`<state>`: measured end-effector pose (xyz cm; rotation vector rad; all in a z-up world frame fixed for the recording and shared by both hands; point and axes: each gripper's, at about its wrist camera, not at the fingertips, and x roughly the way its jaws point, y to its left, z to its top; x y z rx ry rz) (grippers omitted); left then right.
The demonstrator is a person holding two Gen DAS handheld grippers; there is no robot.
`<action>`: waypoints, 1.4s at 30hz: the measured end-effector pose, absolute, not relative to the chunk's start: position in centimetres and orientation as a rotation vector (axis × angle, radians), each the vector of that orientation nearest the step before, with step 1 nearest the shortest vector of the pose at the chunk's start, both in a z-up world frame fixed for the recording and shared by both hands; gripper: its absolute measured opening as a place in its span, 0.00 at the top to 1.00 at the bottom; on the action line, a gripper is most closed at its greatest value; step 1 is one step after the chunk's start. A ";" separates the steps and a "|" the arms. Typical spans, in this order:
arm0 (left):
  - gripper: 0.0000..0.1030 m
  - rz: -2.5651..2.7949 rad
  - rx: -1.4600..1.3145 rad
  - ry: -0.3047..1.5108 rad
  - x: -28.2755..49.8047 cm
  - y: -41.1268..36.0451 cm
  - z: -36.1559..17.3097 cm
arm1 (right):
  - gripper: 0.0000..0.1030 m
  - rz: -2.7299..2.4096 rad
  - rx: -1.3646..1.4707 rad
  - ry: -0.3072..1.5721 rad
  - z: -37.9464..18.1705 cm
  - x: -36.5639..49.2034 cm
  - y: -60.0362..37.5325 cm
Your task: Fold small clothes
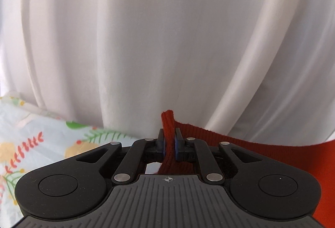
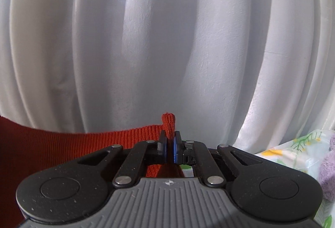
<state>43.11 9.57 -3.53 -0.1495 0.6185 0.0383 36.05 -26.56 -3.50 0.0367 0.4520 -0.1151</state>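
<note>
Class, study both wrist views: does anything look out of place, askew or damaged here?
Nothing stands out. Each hand-held gripper, left and right, pinches an edge of the red ribbed garment, stretched between them before the white curtain. No tear shows.

The red knit garment [image 1: 251, 144] runs off the right edge of the left wrist view and off the left edge of the right wrist view, so its full shape cannot be told. Each claw's body hides the cloth hanging below its pads. A purple fuzzy item [image 2: 326, 169] is cut by the right edge. The floral-print cloth [image 1: 41, 144] shows only in part, and what it covers cannot be told.
</note>
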 end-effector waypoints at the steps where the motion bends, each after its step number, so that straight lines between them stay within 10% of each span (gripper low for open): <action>1: 0.85 0.058 -0.148 0.647 43.3 9.3 -4.6 | 0.95 -0.121 0.031 0.459 -4.2 36.7 -26.3; 15: 0.29 -0.019 -0.291 0.633 41.7 4.7 -10.8 | 0.75 0.340 0.838 0.623 -14.4 39.6 -19.7; 42: 0.21 0.003 -0.029 0.663 40.2 6.3 -11.8 | 0.71 -0.218 0.190 0.590 -13.1 37.4 -29.4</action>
